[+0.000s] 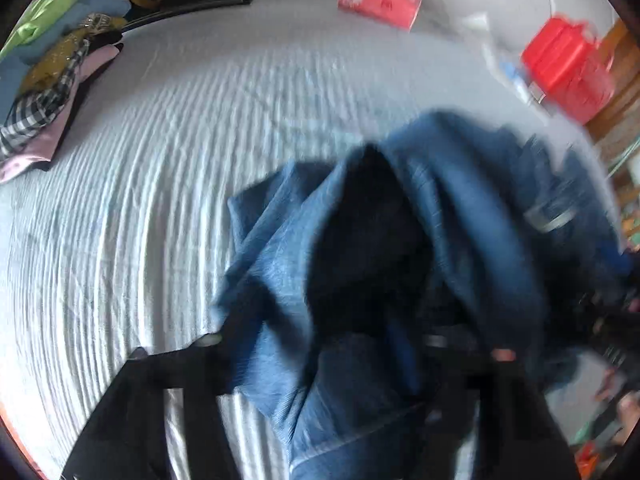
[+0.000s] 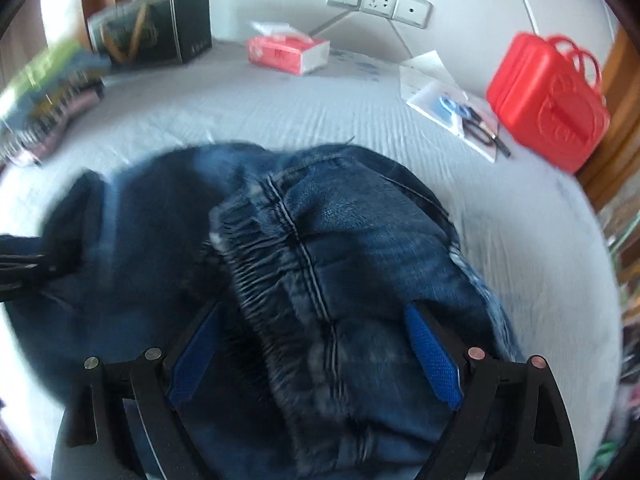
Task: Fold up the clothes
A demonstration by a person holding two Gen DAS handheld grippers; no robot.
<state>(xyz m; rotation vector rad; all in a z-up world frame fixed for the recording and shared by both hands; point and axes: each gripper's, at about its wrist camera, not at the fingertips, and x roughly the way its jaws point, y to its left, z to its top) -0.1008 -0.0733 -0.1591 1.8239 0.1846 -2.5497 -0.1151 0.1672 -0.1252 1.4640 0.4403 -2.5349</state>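
Note:
A pair of blue jeans [image 1: 460, 216] hangs bunched above the grey bed sheet [image 1: 160, 160]. My left gripper [image 1: 320, 344] is mostly buried under the denim; its jaws do not show. In the right wrist view the jeans [image 2: 340, 240] fill the space between my right gripper's [image 2: 316, 328] blue-padded fingers [image 2: 430, 356], which stand wide apart with the elastic waistband bunched between them. The left gripper shows at the left edge of the right wrist view [image 2: 24, 264], against the denim.
A pile of folded clothes [image 1: 52, 60] lies at the left. A dark box [image 2: 160, 28], a red tissue pack [image 2: 288, 50], papers with scissors [image 2: 452, 108] and a red plastic case [image 2: 548, 100] lie along the headboard. A wooden frame [image 2: 616, 128] stands at right.

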